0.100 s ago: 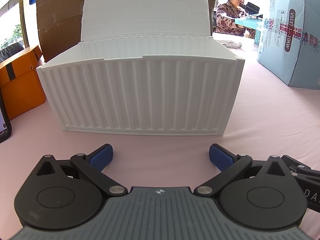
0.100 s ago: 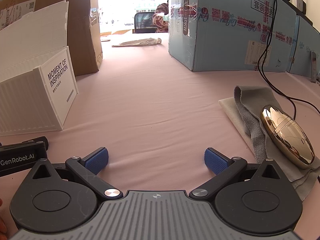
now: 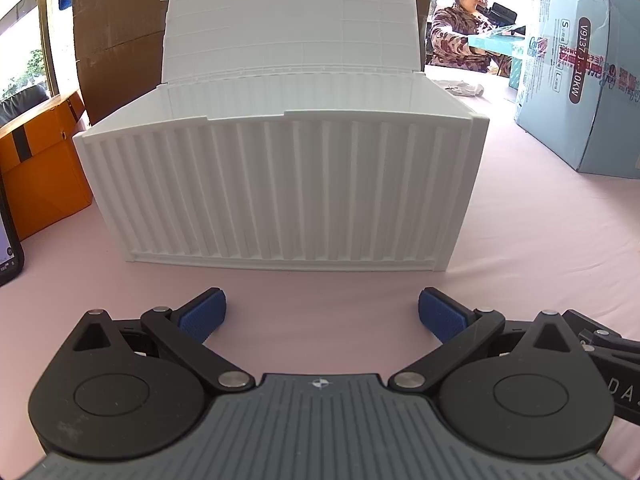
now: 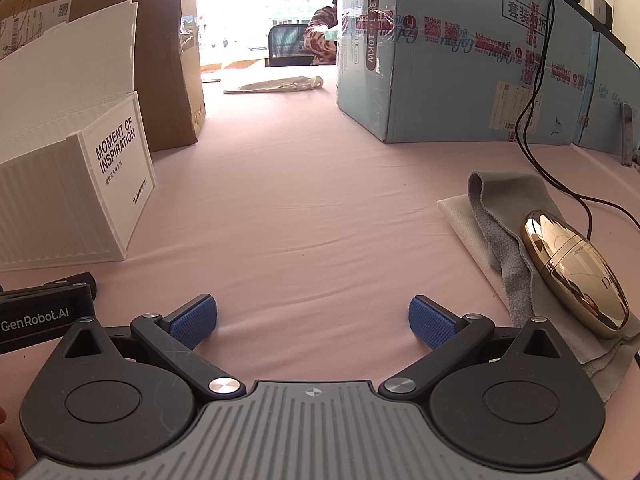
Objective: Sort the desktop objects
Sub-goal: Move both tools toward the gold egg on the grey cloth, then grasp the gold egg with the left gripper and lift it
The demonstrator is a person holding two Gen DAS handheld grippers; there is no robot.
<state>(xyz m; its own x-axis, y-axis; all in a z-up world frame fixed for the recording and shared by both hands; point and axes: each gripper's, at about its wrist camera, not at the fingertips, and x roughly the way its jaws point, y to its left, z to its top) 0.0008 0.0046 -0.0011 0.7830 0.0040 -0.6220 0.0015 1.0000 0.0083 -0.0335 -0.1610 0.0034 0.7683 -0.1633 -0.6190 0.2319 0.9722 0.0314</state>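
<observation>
White ribbed box (image 3: pixel 280 184) fronts the spread left gripper (image 3: pixel 322 314); right gripper (image 4: pixel 313 320) spread, empty.

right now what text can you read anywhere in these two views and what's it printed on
"MOMENT OF INSPIRATION": end panel of the white ribbed box; the smaller line beneath is too small to read.
"GenRobot.AI": black body of the left gripper, seen from the right wrist.
"10KW", after partly legible "V9137": dark oval label on the blue carton.
"DA": cut-off letters on the right gripper.
Shipping labels on the brown cardboard box: unreadable.
</observation>
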